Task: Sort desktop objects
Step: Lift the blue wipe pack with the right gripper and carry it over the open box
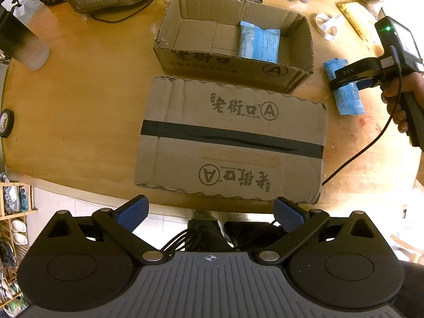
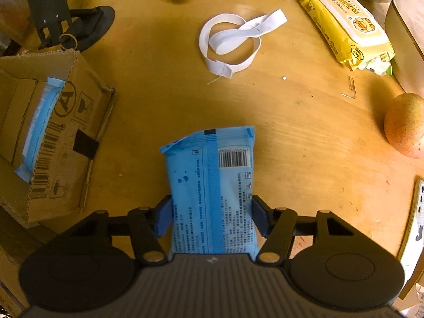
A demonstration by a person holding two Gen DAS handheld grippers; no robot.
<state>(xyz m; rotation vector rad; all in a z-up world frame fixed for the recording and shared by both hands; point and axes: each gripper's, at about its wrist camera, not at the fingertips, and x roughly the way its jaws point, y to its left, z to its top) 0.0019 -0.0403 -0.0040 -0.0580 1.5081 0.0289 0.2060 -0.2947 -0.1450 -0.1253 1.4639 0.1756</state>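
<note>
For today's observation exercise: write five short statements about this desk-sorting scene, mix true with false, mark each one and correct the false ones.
1. The right gripper has its jaws closed on a blue packet. True.
2. The open cardboard box has nothing in it. False: a second blue packet lies inside.
3. The left gripper holds the flat cardboard lid. False: its jaws are open and hold nothing.
4. A white strap lies looped on the wooden table. True.
5. The yellow wipes pack is inside the box. False: it lies on the table, beyond the strap.
</note>
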